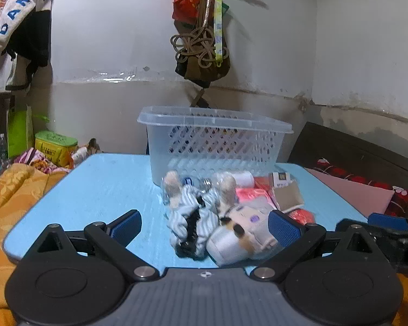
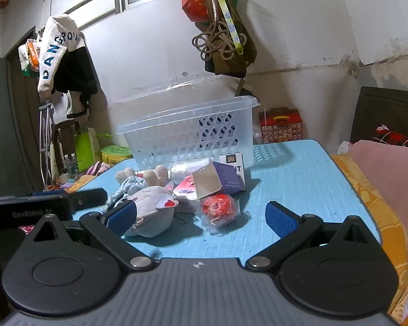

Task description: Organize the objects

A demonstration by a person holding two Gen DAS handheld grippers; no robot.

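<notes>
Both tools, left [image 1: 204, 224] and right [image 2: 201, 216], gape empty over the worktop's near edge; the plush toy [image 1: 239, 233] looks soft and light, best pinched across its body.

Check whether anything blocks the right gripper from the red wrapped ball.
Nothing visible does. The red wrapped ball lies on the blue table just ahead of the open right gripper, with bare tabletop between; the plush toy sits to its left.

left gripper [image 1: 204, 226]: fingers spread wide, level | right gripper [image 2: 201, 217]: fingers spread wide, level
</notes>
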